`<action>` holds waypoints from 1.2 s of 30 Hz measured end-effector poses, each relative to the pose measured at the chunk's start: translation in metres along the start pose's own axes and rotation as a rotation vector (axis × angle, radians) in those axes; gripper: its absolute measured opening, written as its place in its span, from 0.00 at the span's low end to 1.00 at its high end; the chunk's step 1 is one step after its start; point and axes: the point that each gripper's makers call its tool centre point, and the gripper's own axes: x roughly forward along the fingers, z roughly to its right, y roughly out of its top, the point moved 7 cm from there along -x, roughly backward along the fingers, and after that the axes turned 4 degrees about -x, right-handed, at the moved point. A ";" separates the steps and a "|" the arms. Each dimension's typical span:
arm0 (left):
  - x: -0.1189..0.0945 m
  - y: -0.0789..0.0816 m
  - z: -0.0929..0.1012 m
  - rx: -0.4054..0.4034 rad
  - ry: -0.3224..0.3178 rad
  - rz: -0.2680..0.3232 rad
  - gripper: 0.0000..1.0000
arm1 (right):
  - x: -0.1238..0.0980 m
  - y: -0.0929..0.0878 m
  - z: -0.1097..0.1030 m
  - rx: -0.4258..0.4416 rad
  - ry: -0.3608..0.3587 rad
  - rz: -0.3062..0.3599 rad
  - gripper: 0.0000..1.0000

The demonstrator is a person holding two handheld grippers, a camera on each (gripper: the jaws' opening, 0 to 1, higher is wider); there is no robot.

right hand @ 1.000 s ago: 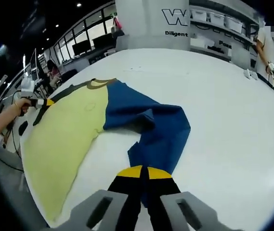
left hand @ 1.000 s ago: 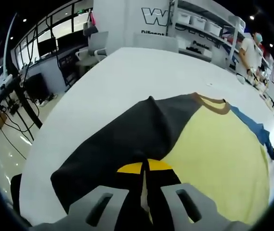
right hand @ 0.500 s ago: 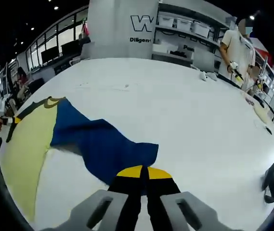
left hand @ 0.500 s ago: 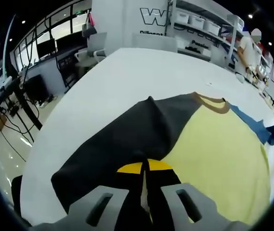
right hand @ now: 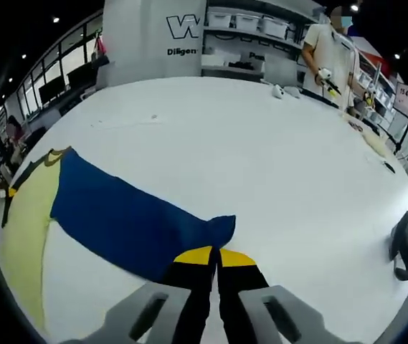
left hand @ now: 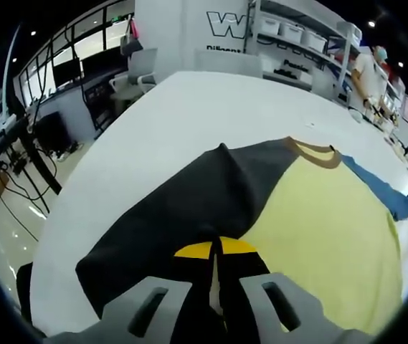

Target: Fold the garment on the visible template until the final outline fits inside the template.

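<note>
Two claws grip a colour-block shirt point(left hand: 290, 208) spread flat on a white bench point(right hand: 261, 150).

In the left gripper view the left claw point(left hand: 216, 247) is clenched on the black sleeve point(left hand: 182, 222) near the bench's near edge, the yellow body panel point(left hand: 325, 236) and brown collar point(left hand: 315, 154) lying beyond it. In the right gripper view the right claw point(right hand: 216, 254) is pinched on the tip of the blue sleeve point(right hand: 132, 218), which is drawn out straight across the bench. A small shape at the left view's far right may be the other claw, too small to confirm. A person in white point(right hand: 329, 61) stands at the bench's far edge.
</note>
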 end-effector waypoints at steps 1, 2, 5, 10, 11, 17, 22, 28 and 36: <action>0.000 0.000 0.000 0.001 -0.002 0.000 0.05 | 0.002 -0.002 0.001 0.007 -0.002 -0.010 0.00; 0.000 0.000 0.000 0.001 -0.003 -0.001 0.05 | 0.005 -0.004 0.003 0.011 0.000 -0.016 0.00; 0.000 0.000 -0.001 0.000 -0.010 -0.002 0.05 | 0.007 -0.004 0.003 0.014 0.002 -0.019 0.00; 0.001 0.000 -0.002 -0.002 -0.020 -0.002 0.05 | 0.012 -0.002 0.008 0.040 -0.002 -0.046 0.00; 0.001 0.000 -0.002 -0.002 -0.021 -0.002 0.05 | 0.012 -0.001 0.008 0.044 -0.005 -0.050 0.00; 0.001 0.000 -0.002 0.003 -0.018 -0.006 0.05 | 0.009 0.005 0.006 0.049 -0.021 -0.078 0.00; 0.000 -0.001 -0.002 0.007 -0.035 -0.004 0.05 | 0.005 0.007 0.004 0.035 -0.021 -0.099 0.00; -0.007 -0.004 -0.004 0.049 -0.064 0.011 0.15 | 0.001 -0.003 -0.002 0.058 -0.029 -0.143 0.00; -0.019 0.000 0.001 0.091 -0.099 0.037 0.31 | 0.007 0.008 0.007 0.087 -0.030 -0.174 0.00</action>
